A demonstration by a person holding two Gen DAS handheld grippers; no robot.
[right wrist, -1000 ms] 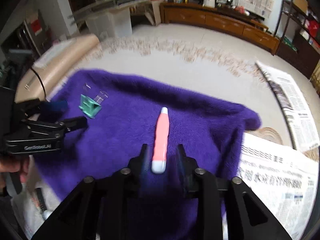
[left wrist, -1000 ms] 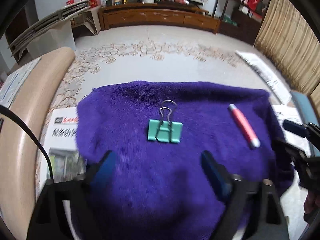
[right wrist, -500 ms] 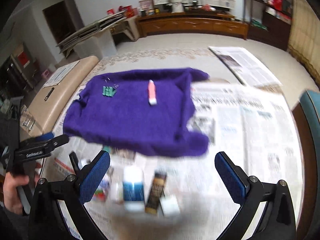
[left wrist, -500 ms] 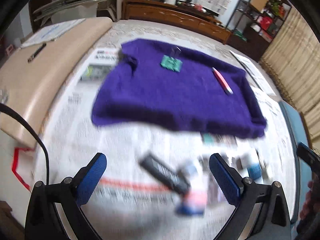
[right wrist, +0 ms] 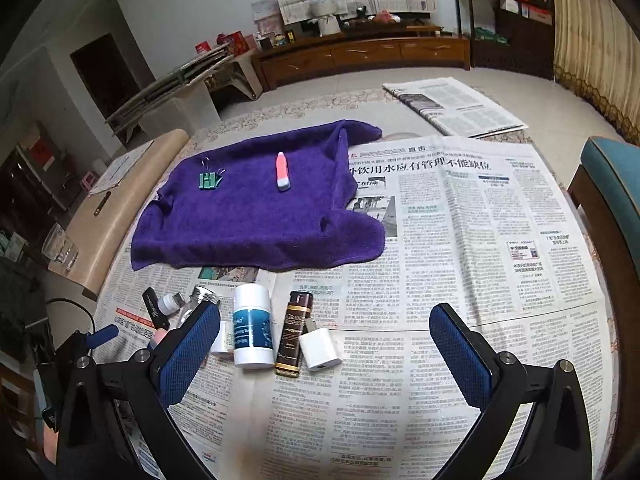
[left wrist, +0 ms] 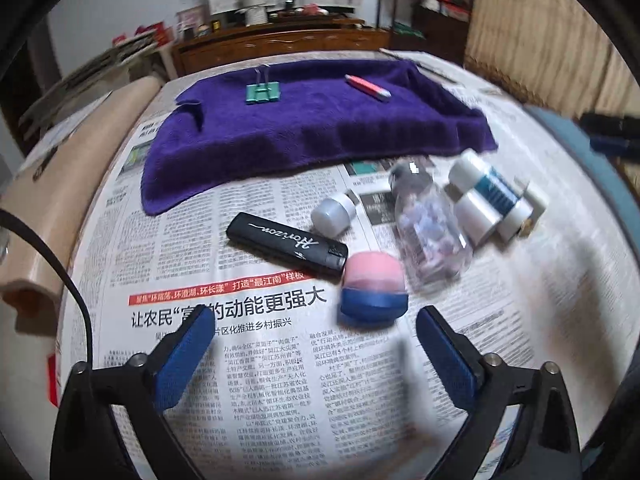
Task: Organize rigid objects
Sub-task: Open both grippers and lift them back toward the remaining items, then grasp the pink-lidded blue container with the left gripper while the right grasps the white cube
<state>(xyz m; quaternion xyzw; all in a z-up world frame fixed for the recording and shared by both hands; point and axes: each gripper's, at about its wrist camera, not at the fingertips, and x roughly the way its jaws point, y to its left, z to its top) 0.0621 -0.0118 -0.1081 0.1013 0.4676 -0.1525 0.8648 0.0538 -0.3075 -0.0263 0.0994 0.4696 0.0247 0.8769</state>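
A purple towel [left wrist: 304,128] [right wrist: 256,208] lies on a newspaper-covered table, with a green binder clip [left wrist: 262,92] [right wrist: 209,180] and a pink pen-like stick [left wrist: 368,86] [right wrist: 282,171] on it. In front of the towel lie a black lighter [left wrist: 286,246] [right wrist: 154,308], a pink-and-blue ball [left wrist: 374,286], a clear bottle [left wrist: 428,224], a white-and-blue bottle [left wrist: 490,196] [right wrist: 252,330], a brown bottle [right wrist: 295,334], a white charger [right wrist: 319,350] and a small white cap [left wrist: 334,214]. My left gripper [left wrist: 310,342] is open just before the ball. My right gripper [right wrist: 324,344] is open over the charger.
Newspaper [right wrist: 460,240] covers the table. A beige bench [left wrist: 60,168] runs along the left. A teal chair [right wrist: 612,192] stands at the right. A wooden cabinet [right wrist: 360,54] is far back across the floor.
Both grippers have pulled back from the towel to the near side of the table. The right gripper let go of the pink stick and opened wide. The clip and stick stay on the towel.
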